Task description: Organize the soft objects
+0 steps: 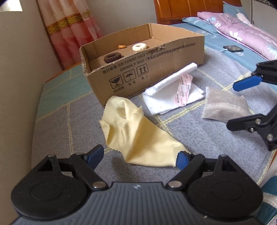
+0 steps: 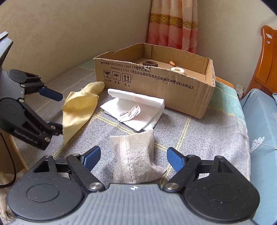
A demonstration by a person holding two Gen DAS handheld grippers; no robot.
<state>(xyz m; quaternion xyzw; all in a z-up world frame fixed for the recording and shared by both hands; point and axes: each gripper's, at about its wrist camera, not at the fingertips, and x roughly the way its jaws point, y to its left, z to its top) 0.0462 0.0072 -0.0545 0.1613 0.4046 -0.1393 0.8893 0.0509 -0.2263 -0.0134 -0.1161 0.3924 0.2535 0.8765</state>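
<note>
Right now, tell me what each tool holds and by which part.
Nothing is held. The left tool stands open around the yellow cloth's near corner; the right tool stands open around the grey pouch, pads clear of it.

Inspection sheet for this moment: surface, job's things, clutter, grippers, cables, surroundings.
Surface: grey checked blanket.
Job's things: yellow cloth, white folded cloth and grey pouch outside the cardboard box; brown scrunchie and cream scrunchie inside it.
Clutter: phone on the bed.
Grippers: left gripper open at the yellow cloth; right gripper open around the pouch.
Cables: white lead at the phone.
Surroundings: curtain, wall, wooden headboard.
</note>
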